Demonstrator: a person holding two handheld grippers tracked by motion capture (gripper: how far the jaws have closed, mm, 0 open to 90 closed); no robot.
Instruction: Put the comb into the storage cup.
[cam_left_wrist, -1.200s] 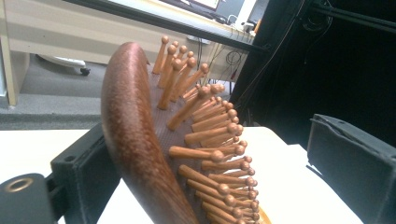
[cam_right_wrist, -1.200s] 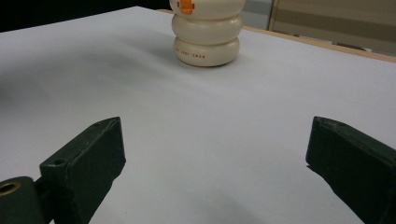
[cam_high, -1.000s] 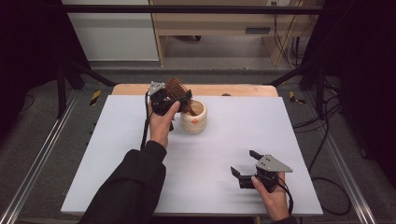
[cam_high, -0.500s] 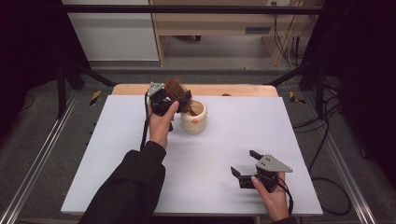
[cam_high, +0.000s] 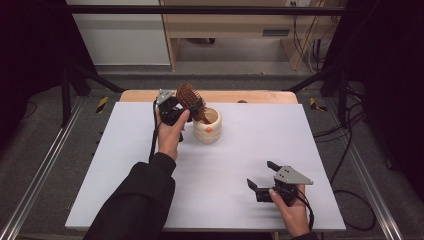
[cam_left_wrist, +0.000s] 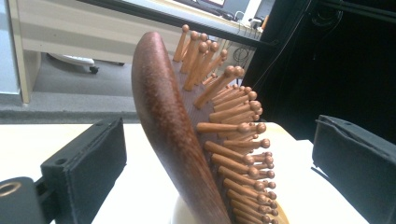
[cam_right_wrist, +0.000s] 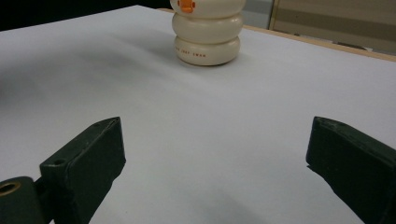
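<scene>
On the white table (cam_high: 125, 165), a wooden pin-bristled hairbrush (cam_left_wrist: 196, 135) leans in a ribbed cream cup (cam_high: 207, 126).

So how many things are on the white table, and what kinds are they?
Hairbrush: 1, brown wood, standing in the cup
Cup: 1, cream with an orange mark
Claws: 2, the left claw by the brush and the right claw near the front edge, both open
Total: 4
</scene>
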